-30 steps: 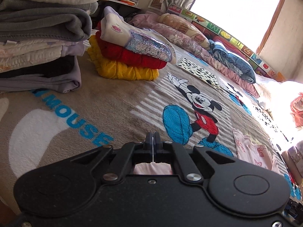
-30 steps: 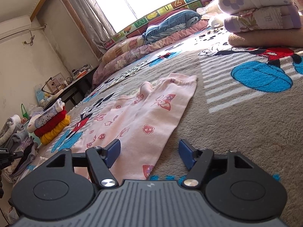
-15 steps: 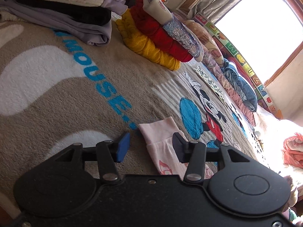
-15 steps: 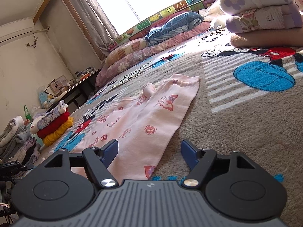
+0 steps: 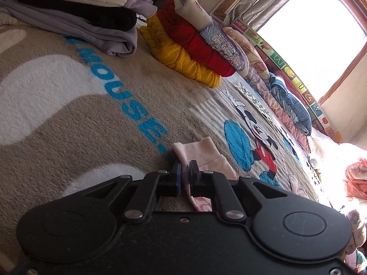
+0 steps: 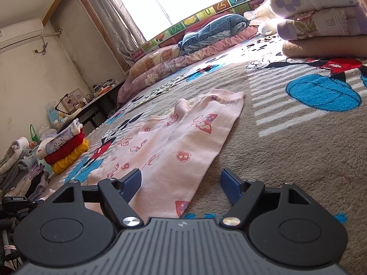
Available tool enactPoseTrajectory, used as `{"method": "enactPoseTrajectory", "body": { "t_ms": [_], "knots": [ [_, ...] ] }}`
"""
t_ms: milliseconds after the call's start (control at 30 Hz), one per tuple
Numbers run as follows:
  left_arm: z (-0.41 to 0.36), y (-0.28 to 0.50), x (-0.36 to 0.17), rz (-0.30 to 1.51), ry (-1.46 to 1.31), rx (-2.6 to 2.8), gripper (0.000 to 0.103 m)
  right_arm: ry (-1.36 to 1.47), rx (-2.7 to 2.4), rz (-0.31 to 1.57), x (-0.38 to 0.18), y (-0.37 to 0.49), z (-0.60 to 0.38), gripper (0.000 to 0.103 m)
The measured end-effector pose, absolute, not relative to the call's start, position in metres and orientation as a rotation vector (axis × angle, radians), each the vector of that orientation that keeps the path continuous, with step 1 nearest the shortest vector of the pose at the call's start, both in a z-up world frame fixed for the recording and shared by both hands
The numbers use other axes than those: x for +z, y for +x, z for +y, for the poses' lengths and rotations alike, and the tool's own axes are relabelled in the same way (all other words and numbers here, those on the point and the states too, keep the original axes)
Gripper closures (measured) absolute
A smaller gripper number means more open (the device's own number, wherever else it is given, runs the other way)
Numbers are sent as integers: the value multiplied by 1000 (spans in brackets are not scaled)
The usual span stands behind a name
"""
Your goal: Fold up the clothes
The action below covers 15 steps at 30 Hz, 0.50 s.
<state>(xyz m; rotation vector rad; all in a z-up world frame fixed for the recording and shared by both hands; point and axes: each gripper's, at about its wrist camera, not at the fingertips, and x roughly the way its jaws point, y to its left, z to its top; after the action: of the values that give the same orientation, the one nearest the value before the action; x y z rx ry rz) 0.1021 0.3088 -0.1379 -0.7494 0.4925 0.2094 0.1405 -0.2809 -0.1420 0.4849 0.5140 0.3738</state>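
Pale pink child's trousers (image 6: 174, 146) with flower and butterfly prints lie flat on the Mickey Mouse blanket (image 6: 286, 151). In the left wrist view their near end (image 5: 201, 153) lies by my left gripper (image 5: 185, 174), which is shut on the edge of that pink cloth. My right gripper (image 6: 181, 183) is open, low over the near end of the trousers, with one blue pad (image 6: 132, 181) over the cloth and the other pad (image 6: 231, 184) over the blanket.
A folded stack of yellow, red and sequinned clothes (image 5: 195, 52) and a taller grey pile (image 5: 75, 11) stand at the left. Folded quilts (image 6: 321, 18) sit at the far right. Pillows (image 6: 183, 55) line the window side. A desk (image 6: 91, 105) stands beyond the bed.
My left gripper opened over the trousers' end half a second ago and has now shut on the pink cloth. The right gripper stayed open and shifted slightly over the trousers.
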Motion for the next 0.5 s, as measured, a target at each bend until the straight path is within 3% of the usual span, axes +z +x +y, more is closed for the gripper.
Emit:
{"method": "enactPoseTrajectory", "body": {
  "t_ms": [300,500],
  "knots": [
    [311,103,-136,484,-771,202,98,506,378,520,-142,141,-284,27],
    [318,104,-136,500,-790,204,89,535,365,537,-140,142,-287,30]
  ]
}}
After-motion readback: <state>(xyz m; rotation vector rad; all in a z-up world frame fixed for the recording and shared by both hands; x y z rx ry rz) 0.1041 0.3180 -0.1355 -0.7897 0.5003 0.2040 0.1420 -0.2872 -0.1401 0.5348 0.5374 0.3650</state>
